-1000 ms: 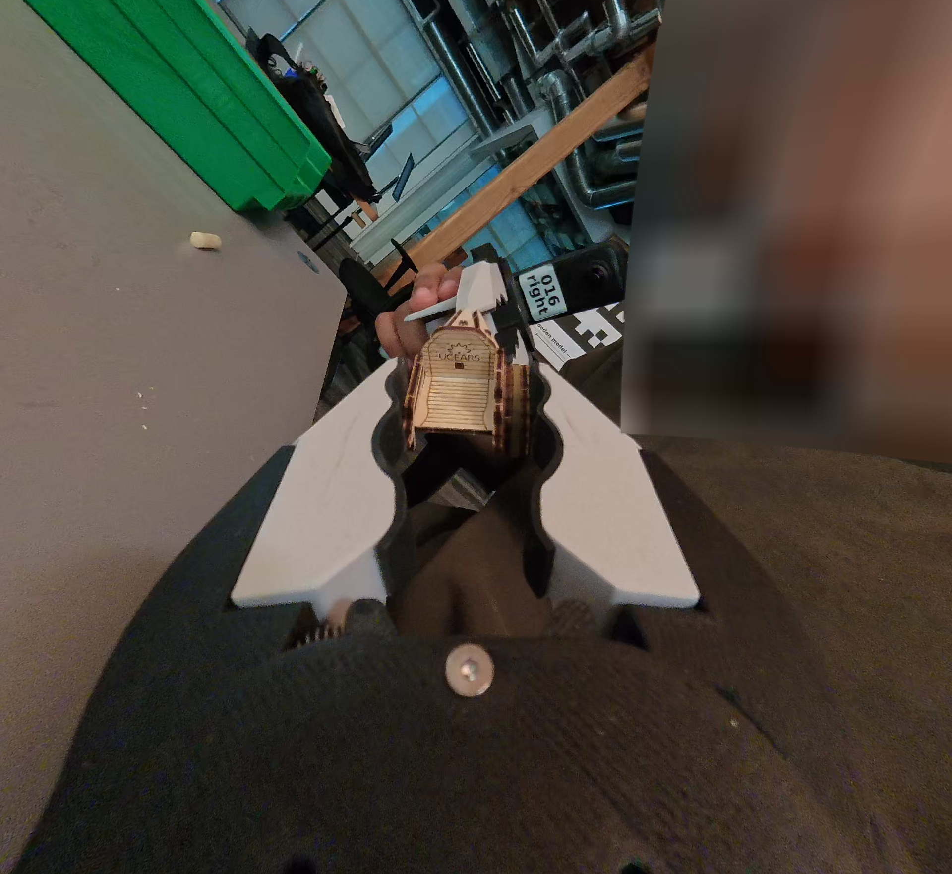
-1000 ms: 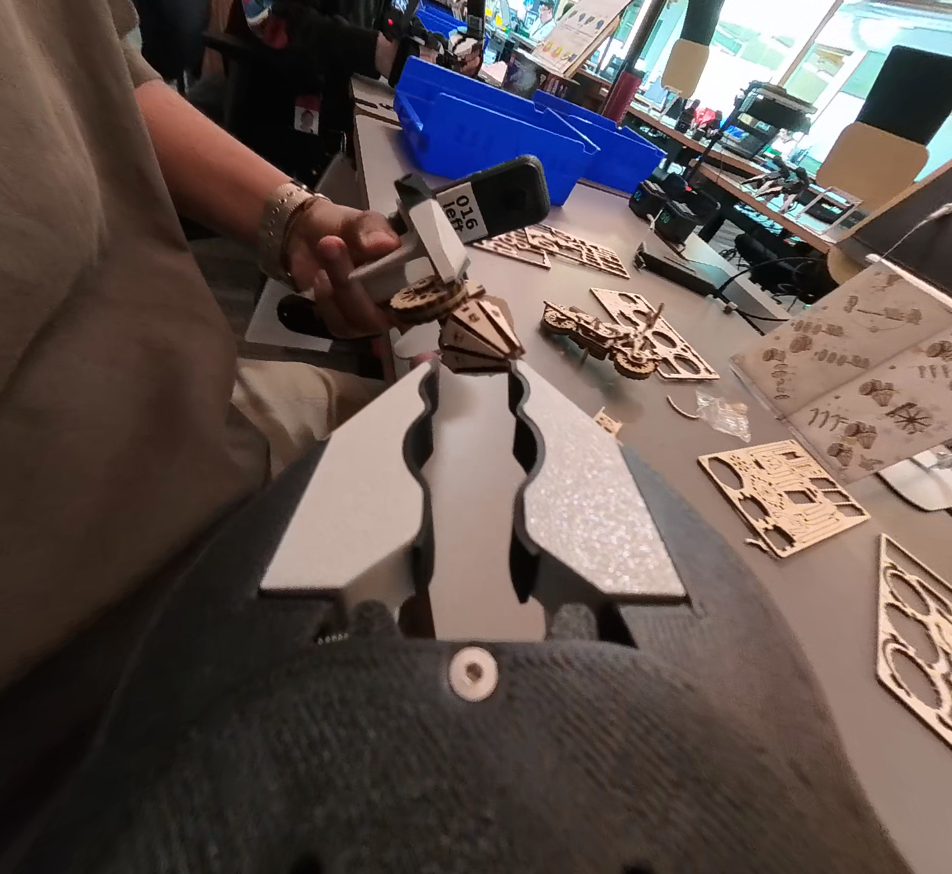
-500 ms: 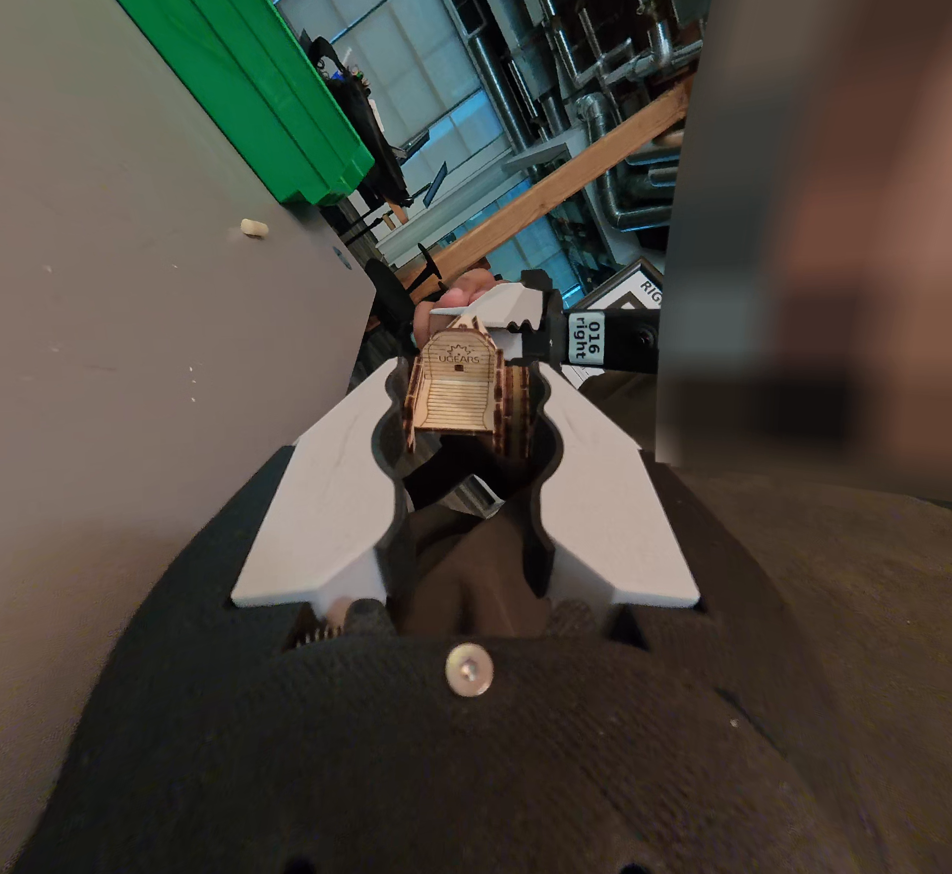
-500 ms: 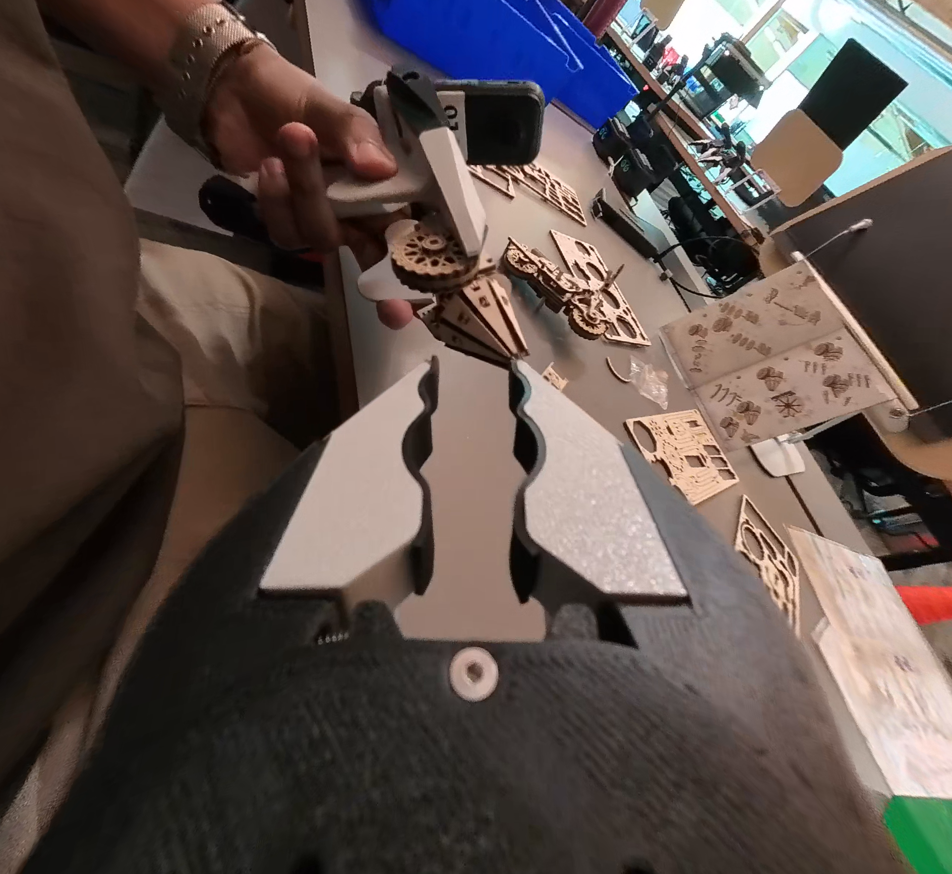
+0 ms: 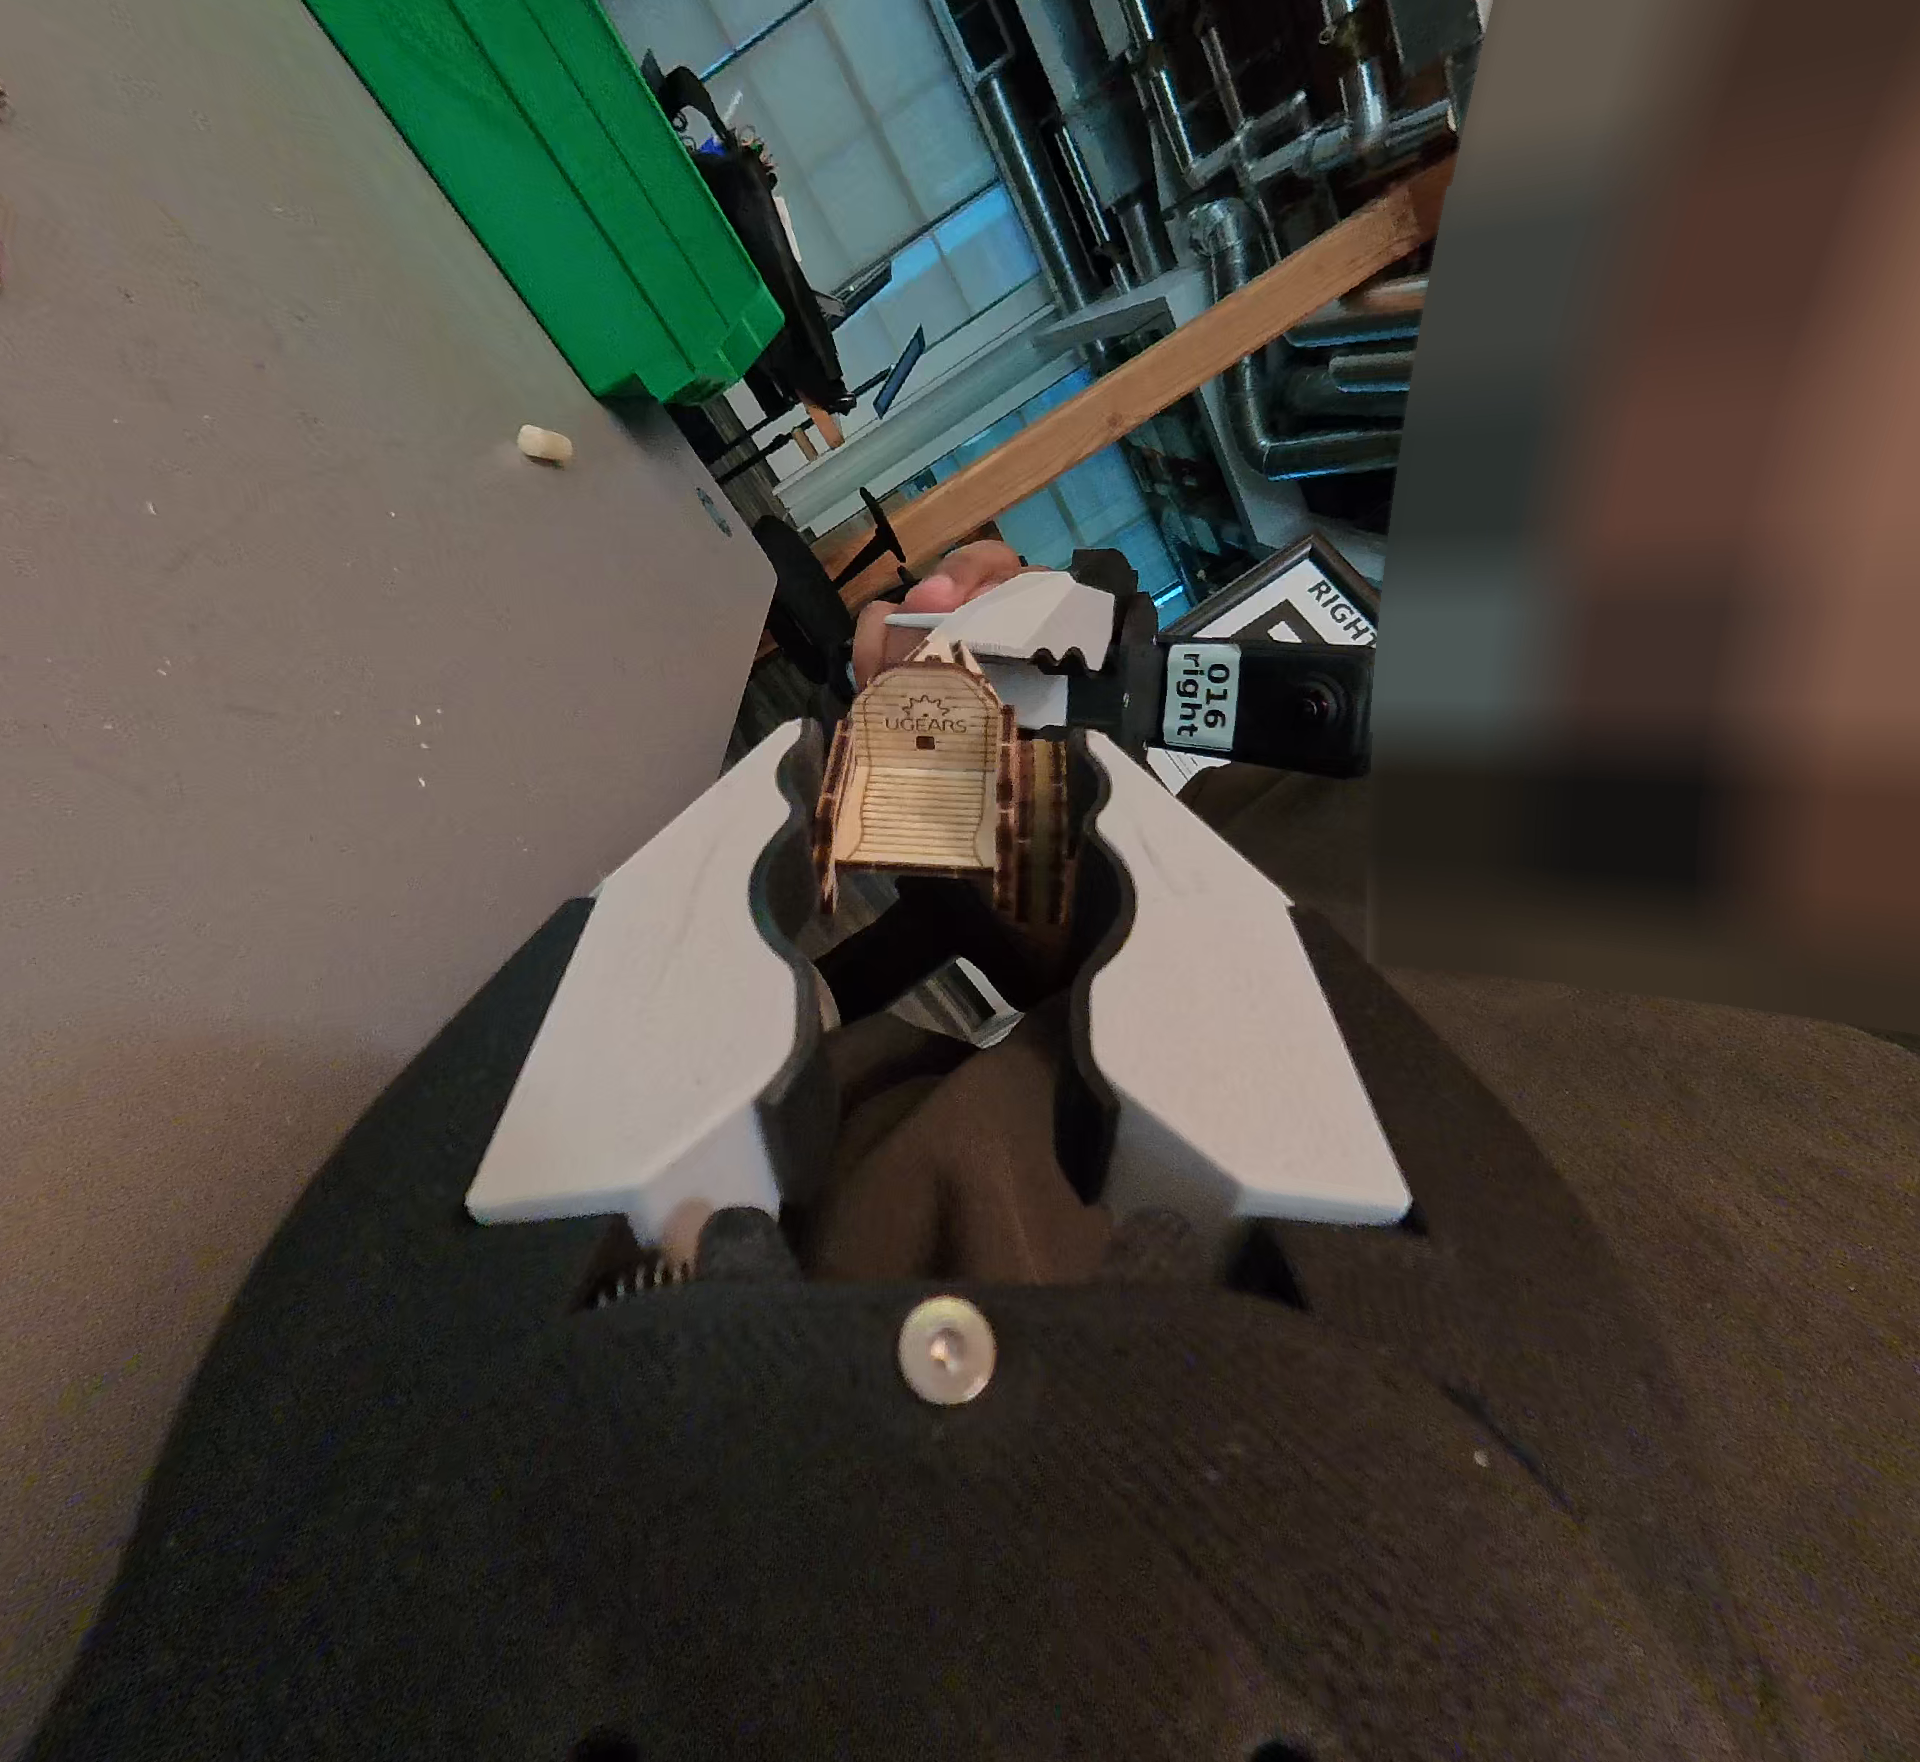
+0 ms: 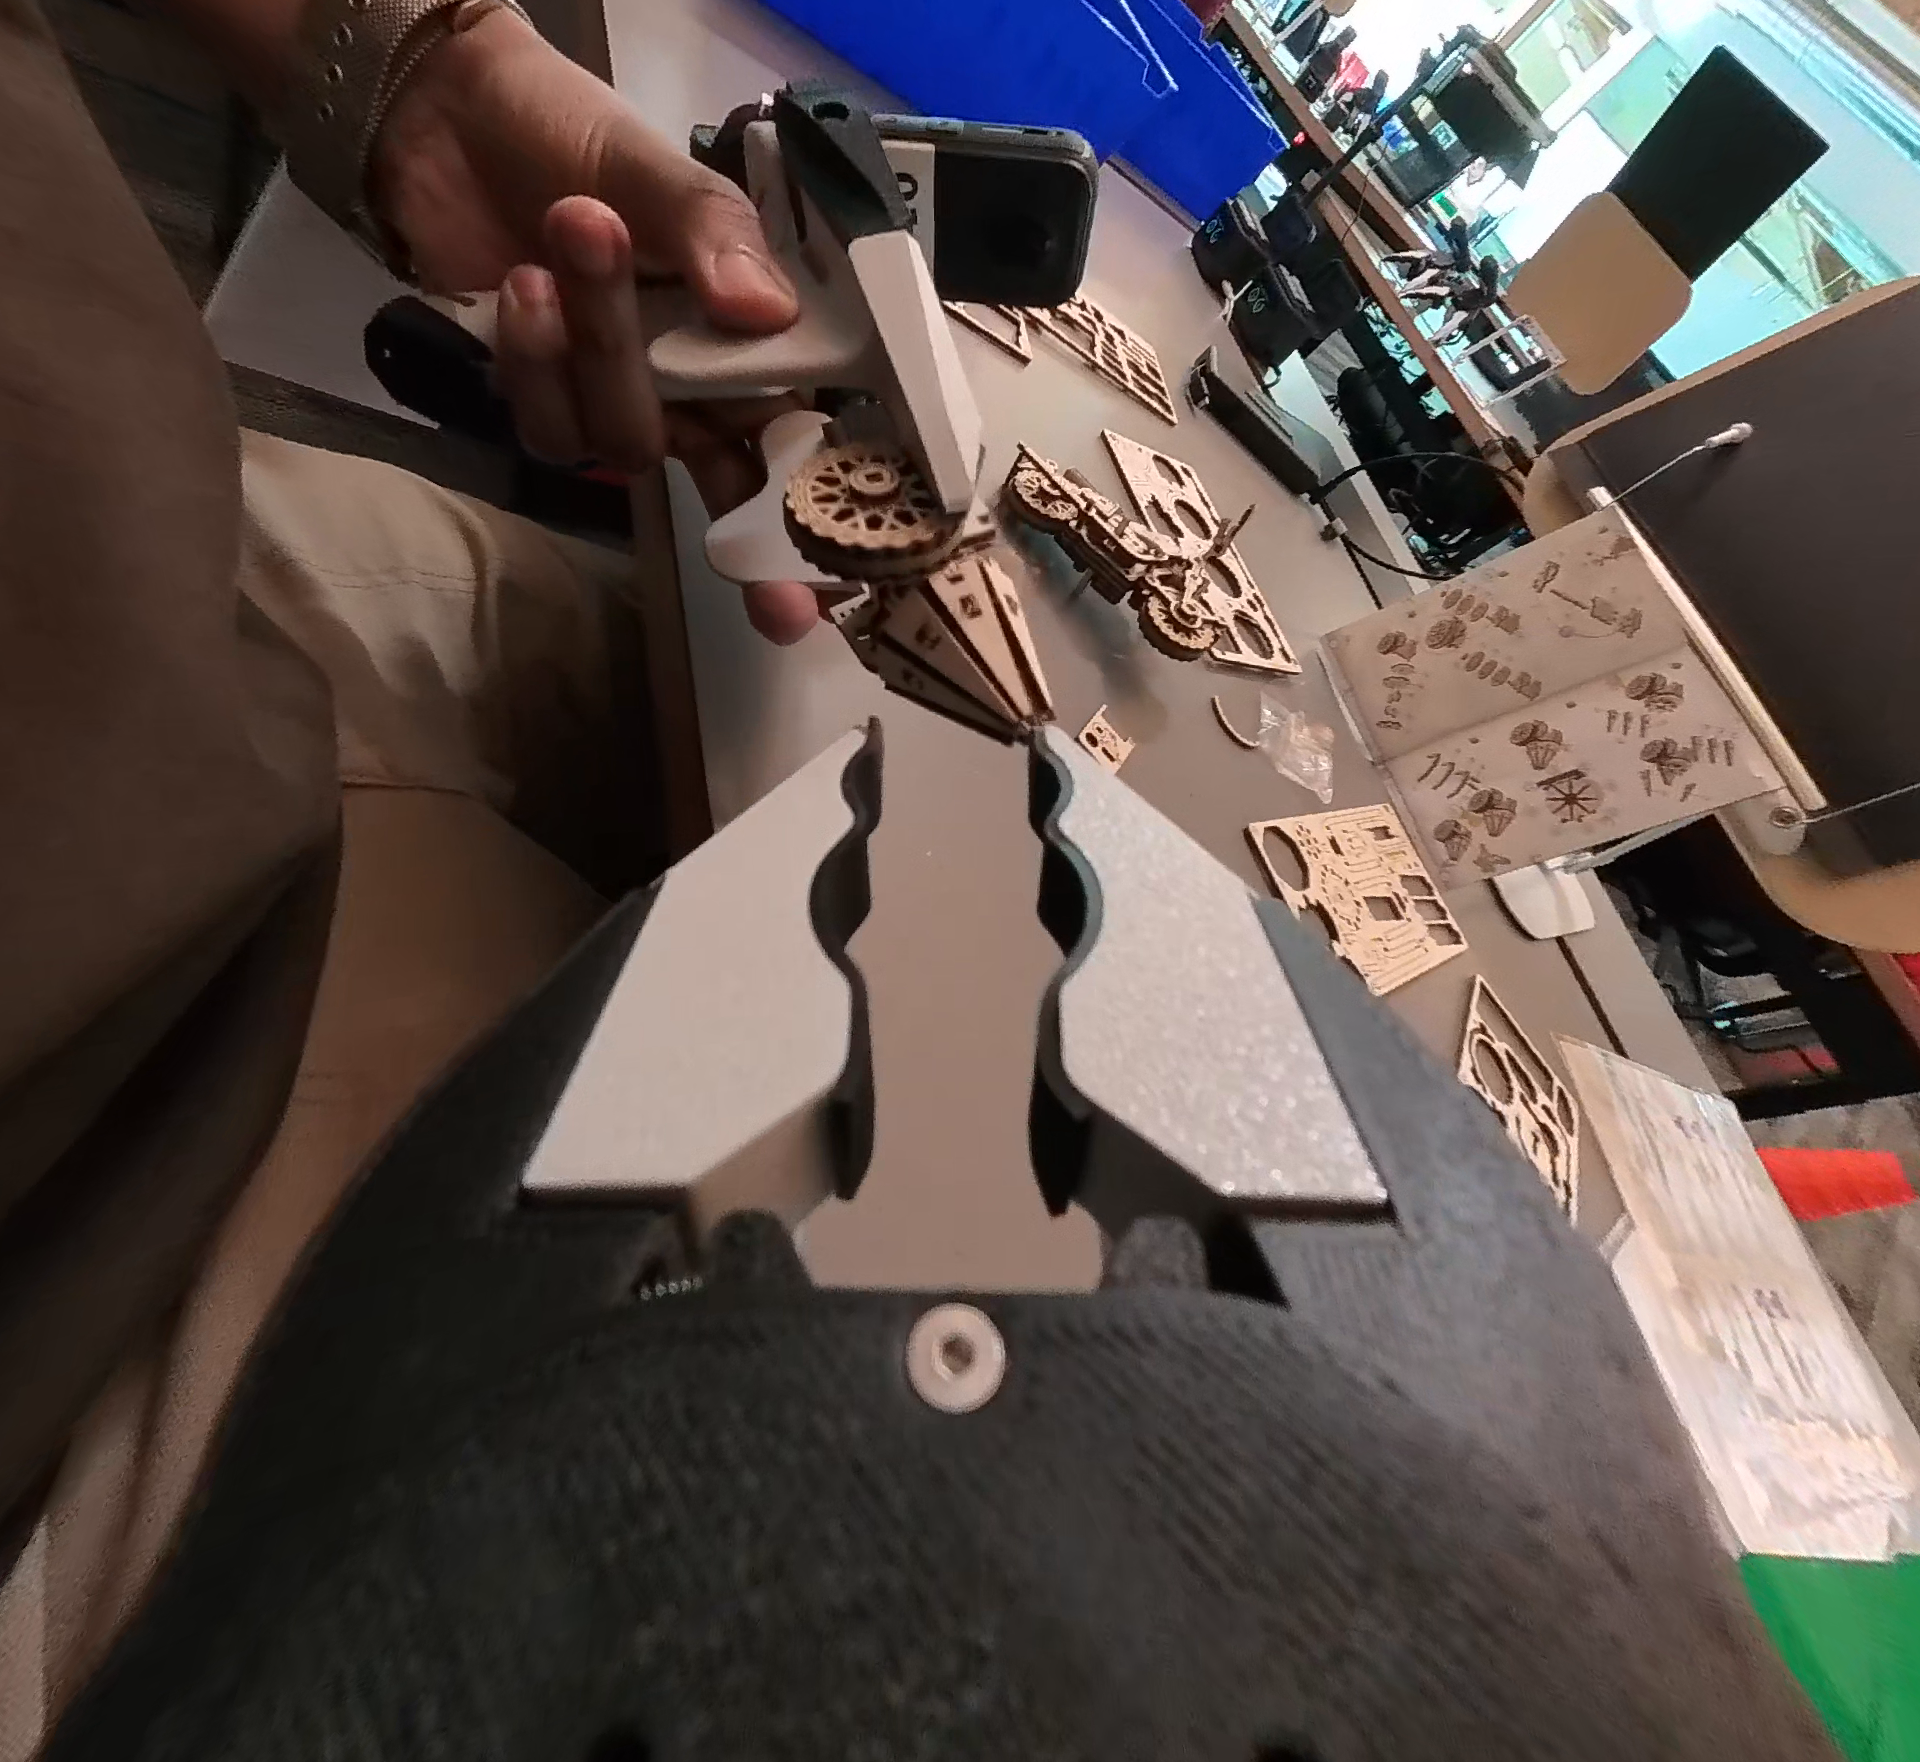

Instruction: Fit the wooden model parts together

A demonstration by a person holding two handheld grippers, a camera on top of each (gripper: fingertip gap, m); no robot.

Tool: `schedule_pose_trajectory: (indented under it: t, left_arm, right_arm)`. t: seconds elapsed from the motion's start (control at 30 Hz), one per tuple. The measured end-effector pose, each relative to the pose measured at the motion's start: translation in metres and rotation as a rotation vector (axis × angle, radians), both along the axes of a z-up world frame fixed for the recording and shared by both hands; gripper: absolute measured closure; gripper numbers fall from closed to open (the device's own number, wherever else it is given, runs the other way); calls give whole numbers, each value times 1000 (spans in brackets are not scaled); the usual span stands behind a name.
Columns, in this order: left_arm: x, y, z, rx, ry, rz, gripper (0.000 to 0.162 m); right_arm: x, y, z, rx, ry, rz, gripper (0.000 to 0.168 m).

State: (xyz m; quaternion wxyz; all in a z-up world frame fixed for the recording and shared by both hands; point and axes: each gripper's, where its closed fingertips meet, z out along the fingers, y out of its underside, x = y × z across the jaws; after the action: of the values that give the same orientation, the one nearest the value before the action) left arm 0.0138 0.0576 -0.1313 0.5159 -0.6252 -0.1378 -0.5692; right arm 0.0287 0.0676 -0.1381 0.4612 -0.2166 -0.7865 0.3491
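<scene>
Left wrist view looks along the left claw [image 5: 940,813], whose two white fingers pinch a small wooden model part [image 5: 920,798], a pale cabin-like shell with a spoked wheel on one side, held up in the air beside the grey table [image 5: 260,569]. Just beyond it is the right claw [image 5: 1003,647], seen from the front, close behind the part's top edge; whether they touch I cannot tell. From the right wrist view, the right claw [image 6: 951,741] stands spread with nothing between its fingers, the pointed nose of the wooden model part [image 6: 935,611] just off its tips. Farther along the table [image 6: 935,881] rest a built wooden motorcycle [image 6: 1112,559], several punched-out wooden sheets [image 6: 1351,891], an instruction sheet [image 6: 1538,725] and blue bins [image 6: 987,8].
</scene>
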Motion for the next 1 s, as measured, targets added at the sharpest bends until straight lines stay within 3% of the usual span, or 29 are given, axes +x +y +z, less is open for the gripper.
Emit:
schedule_pose_trajectory:
  t: [0.4, 0.8, 1.0]
  left_arm:
    - [-3, 1, 0, -6, -29, 19, 119]
    - [2, 1, 0, -9, -62, -11, 119]
    - [3, 2, -1, -13, -65, 0, 119]
  right_arm:
    - [1, -3, -1, -61, -33, 18, 142]
    - [-1, 3, 8, -383, -117, 22, 154]
    - [-2, 7, 8, -399, -128, -9, 162]
